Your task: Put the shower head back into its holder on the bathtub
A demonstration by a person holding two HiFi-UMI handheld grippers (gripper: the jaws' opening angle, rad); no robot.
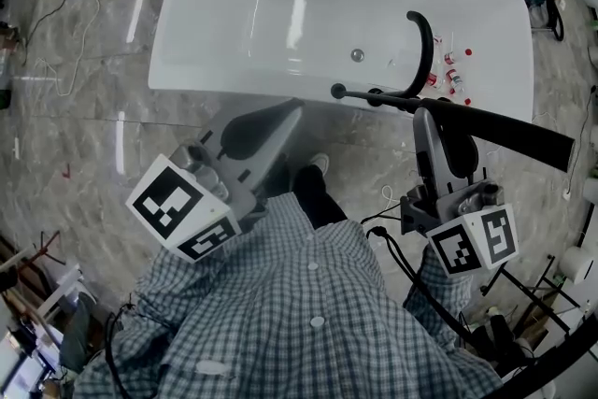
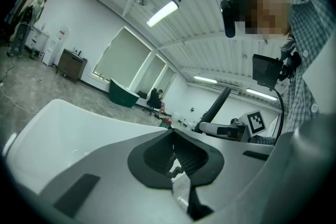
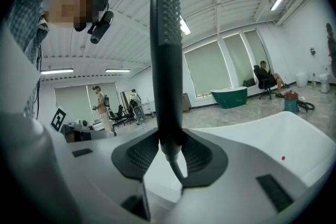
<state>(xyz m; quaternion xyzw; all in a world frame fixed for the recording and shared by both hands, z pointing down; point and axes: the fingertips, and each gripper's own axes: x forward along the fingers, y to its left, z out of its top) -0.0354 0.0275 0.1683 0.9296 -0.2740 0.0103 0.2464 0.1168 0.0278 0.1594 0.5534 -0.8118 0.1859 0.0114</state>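
Evidently the shower head (image 3: 167, 60) is being gripped by the right tool (image 3: 169, 149) beside the bathtub (image 1: 234, 14), not yet holstered; the left tool (image 2: 176, 157) is being held closed, empty.

No word, number or brand name can be read in any view; the only printed signs are black-and-white square marker patterns on the left cube (image 1: 182, 208), lower left of the head view, and the right cube (image 1: 476, 240), lower right.
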